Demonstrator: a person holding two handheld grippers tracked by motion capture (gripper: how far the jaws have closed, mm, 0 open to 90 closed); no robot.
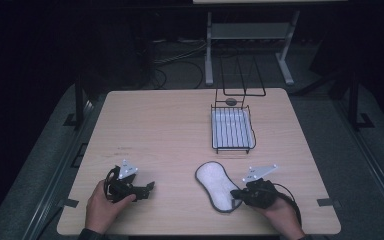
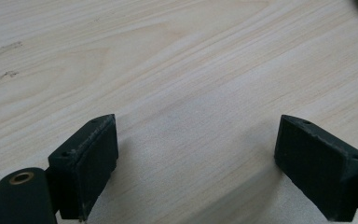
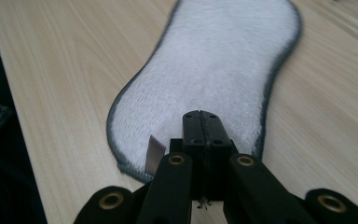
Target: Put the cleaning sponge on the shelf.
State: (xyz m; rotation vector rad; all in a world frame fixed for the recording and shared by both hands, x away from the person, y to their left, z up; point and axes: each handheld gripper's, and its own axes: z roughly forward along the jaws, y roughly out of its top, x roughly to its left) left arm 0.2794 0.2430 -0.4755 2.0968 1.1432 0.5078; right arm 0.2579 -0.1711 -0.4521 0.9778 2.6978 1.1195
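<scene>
low over the table, right gripper [image 3: 200,116] jaws pinch the white pad [image 3: 214,70].

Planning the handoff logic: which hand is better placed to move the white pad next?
Right. The right tool is shut on the near end of the white pad, its jaws pressed together over the pad's edge. The left tool stands open above bare table, well apart from the pad.
</scene>
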